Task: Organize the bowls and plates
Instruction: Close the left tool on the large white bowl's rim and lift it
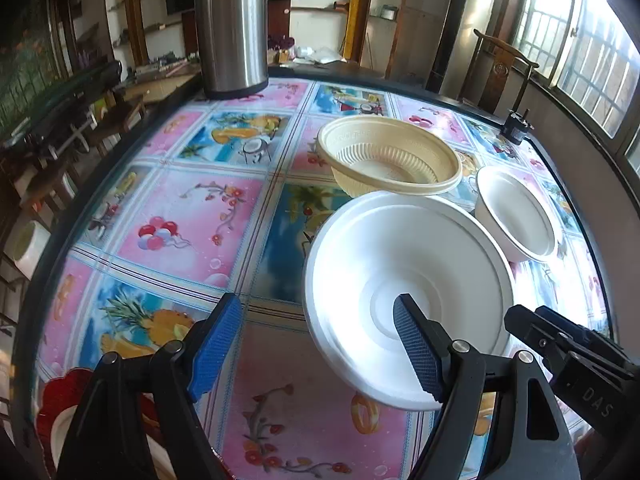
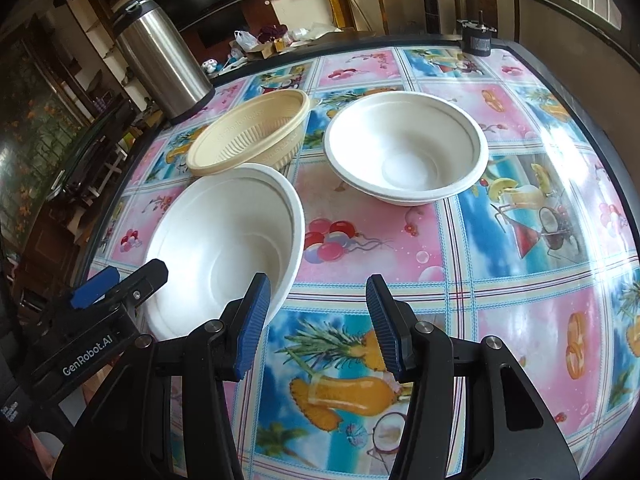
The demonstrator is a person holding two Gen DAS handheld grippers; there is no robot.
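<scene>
While three bowls sat near one another on the fruit-patterned desk (image 2: 500, 300), the large white bowl (image 1: 408, 280) lay nearest both claws, a beige ribbed bowl (image 1: 390, 156) just behind it and a smaller white bowl (image 1: 516, 216) to one side. The left claw (image 1: 316, 348) stood wide, one finger over the large bowl; the right claw (image 2: 316, 328) was narrower, empty. A steel flask (image 1: 232, 28) stood beyond.

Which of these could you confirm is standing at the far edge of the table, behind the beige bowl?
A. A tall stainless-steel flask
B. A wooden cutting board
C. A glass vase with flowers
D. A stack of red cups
A: a tall stainless-steel flask stands upright near the table's far edge, just beyond the beige bowl; no vase, cups or board appear there.
</scene>
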